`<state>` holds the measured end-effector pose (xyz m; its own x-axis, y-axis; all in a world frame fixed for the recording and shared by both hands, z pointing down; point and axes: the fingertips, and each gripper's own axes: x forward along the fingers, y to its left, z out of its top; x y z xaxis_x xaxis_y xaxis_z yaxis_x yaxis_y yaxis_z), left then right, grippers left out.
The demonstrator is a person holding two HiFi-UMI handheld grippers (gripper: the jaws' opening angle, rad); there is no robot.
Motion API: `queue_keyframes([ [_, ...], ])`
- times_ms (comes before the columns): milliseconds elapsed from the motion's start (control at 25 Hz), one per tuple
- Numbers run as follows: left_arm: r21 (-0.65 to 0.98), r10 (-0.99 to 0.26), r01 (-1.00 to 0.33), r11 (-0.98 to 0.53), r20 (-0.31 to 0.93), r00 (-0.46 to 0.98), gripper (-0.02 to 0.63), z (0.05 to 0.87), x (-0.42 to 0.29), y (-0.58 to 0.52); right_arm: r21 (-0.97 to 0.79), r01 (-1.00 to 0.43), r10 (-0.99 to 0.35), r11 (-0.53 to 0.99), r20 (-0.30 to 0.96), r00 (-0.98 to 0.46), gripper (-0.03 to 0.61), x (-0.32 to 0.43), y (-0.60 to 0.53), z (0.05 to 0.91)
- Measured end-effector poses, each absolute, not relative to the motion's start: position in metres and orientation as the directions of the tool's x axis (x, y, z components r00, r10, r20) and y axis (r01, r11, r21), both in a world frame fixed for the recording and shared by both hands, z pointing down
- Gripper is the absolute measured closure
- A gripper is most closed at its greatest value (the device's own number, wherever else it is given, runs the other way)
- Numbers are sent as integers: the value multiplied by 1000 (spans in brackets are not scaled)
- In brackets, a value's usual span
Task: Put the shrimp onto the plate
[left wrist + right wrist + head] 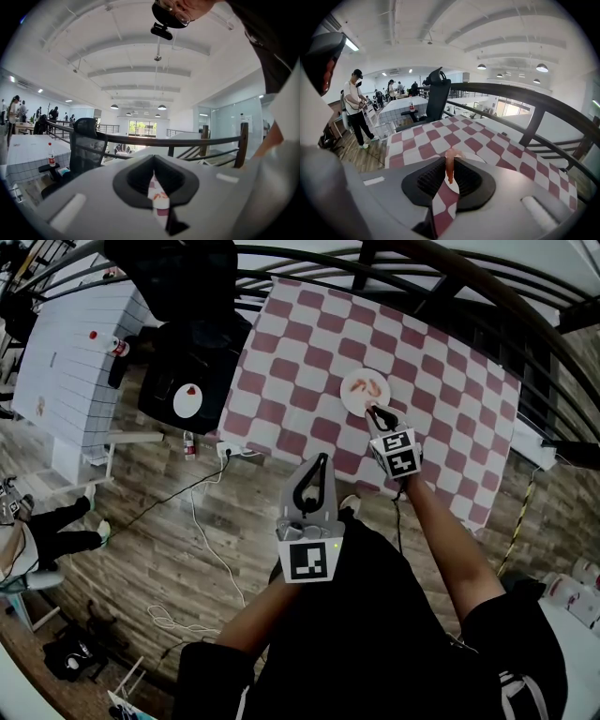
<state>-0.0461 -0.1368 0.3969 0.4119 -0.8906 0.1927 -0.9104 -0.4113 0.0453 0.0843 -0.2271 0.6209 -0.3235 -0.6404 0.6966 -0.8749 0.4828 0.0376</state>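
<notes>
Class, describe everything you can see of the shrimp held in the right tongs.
The shrimp is small, orange-pink and glossy. It hangs upright with a slight curve. The black ribbed pads of the right tongs pinch it from both sides, and its top pokes out above them. It is held over the near rim of the white plate on the checked cloth, apparently not touching either.

The desk (300,352) has a dark-red-and-white checked cloth. The plate (348,390) is white and the shrimp (449,165) orange-pink. The left gripper (322,460) and right gripper (376,412) are pale grey with black jaws and black-and-white square markers. The floor (159,521) is brown wood plank. The chair (211,343) is black.
</notes>
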Motion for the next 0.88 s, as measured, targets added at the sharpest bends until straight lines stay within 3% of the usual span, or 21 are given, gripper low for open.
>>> queue_keyframes([
  [560,85,-895,-923,-375,225,384,604,406,-49,-137,46,-856,-541,515,792,-282,522,90,-239,681],
  [880,-25,-886,-904,-428,208,414,604,402,-48,-144,49,-845,-499,532,825,-266,520,93,-250,709],
])
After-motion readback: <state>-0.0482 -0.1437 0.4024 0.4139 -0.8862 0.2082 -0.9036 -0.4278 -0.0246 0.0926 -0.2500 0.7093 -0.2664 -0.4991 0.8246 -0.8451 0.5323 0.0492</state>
